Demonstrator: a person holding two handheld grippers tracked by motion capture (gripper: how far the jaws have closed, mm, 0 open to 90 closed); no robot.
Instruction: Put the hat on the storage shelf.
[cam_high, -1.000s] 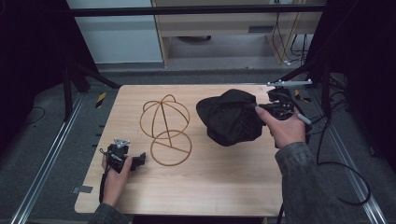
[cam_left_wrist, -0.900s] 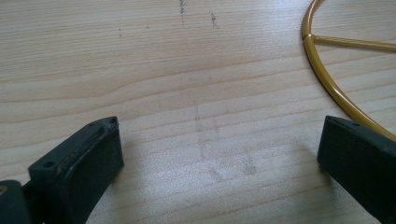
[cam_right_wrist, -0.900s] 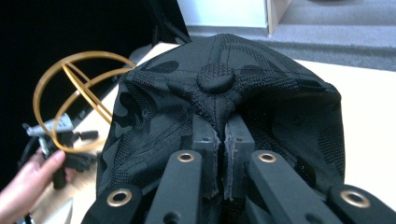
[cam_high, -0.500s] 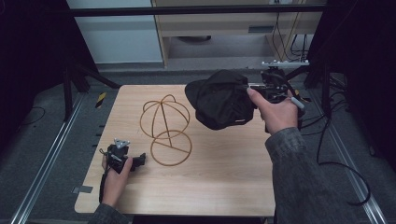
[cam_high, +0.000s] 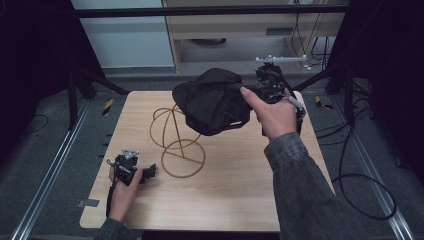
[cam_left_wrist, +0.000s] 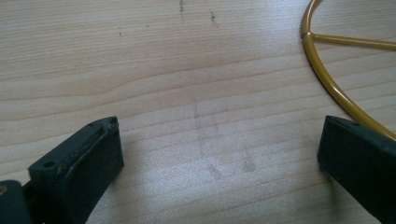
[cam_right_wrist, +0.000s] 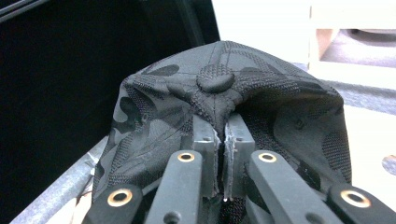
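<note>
Right claw (cam_right_wrist: 223, 154) — black links, brass-ringed pivots; left claw (cam_left_wrist: 224, 163) black, blocky; grey sleeves (cam_high: 305, 175); black cable (cam_high: 350, 185).

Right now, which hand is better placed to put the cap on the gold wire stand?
Probably the right. The right gripper is shut on the black cap, lifted beside the top of the wire stand. The left gripper rests open on the table by the stand's base ring, holding nothing.

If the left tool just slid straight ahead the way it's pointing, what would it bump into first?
Probably the gold wire stand: the left tool lies open on the table, aimed at the stand's base ring, with bare wood between.
</note>
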